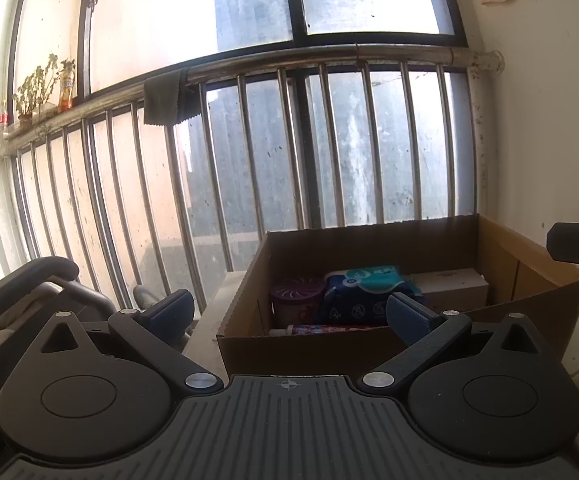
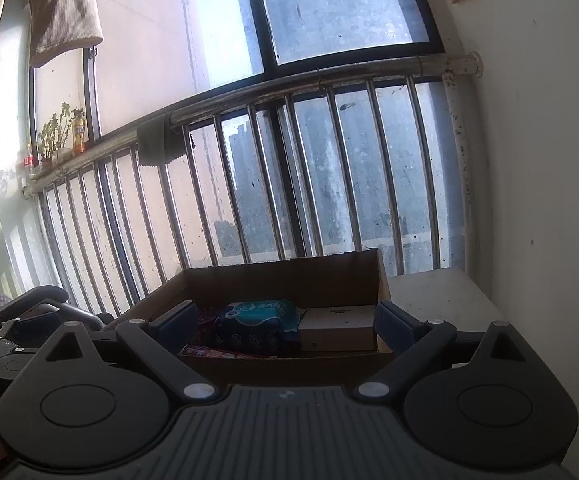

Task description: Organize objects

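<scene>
I hold both tools up in front of a cardboard box point(image 1: 301, 346) that sits on a pale table point(image 2: 441, 296) by the window bars point(image 1: 249, 148).

My left gripper point(image 1: 289, 308) has its fingers spread wide and holds nothing. My right gripper point(image 2: 287, 318) is spread wide too, and it is empty as well. Both hang just in front of the box, not touching it.

I think most of the tidying is done, because the things I can see are already inside the box. I see nothing loose on the bare part of the table next to it. What may be left is only a last check, or things off to the side that my cameras do not catch.

Now I count what is in the box. There is one blue soft pack point(image 1: 363, 294) with a teal top, in the middle. There is one round purple jar point(image 1: 295, 296) with a slotted lid, on the left side. There is one pale flat carton point(image 1: 451, 288) on the right side, touching the blue pack. There is one long red tube point(image 1: 321, 329) lying along the near wall. That makes four things. The box is dark inside, so there might be more under them that I cannot make out.

There is one box and one table.
</scene>
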`<act>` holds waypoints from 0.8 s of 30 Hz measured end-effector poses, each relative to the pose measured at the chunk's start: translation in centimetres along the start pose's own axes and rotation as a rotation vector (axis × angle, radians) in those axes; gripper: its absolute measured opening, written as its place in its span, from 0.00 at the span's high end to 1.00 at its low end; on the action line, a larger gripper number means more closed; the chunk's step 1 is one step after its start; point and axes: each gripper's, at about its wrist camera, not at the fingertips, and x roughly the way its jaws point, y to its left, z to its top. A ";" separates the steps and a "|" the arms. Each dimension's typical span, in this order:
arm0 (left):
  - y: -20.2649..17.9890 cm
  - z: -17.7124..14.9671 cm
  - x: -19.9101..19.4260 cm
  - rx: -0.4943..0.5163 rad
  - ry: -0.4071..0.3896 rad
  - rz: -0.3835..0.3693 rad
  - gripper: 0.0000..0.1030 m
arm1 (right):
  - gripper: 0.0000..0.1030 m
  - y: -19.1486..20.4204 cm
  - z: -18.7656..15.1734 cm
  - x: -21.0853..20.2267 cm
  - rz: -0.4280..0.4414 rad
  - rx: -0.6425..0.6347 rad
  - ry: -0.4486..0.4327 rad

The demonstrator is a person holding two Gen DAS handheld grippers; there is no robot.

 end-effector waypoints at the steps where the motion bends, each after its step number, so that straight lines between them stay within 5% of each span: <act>1: 0.0 0.0 0.0 -0.001 0.000 -0.002 0.00 | 0.05 0.0 0.0 0.0 0.000 0.000 0.000; 24: -0.6 -0.5 0.5 0.006 0.015 0.004 0.00 | 0.04 -0.2 -0.3 -0.1 -0.002 0.008 0.009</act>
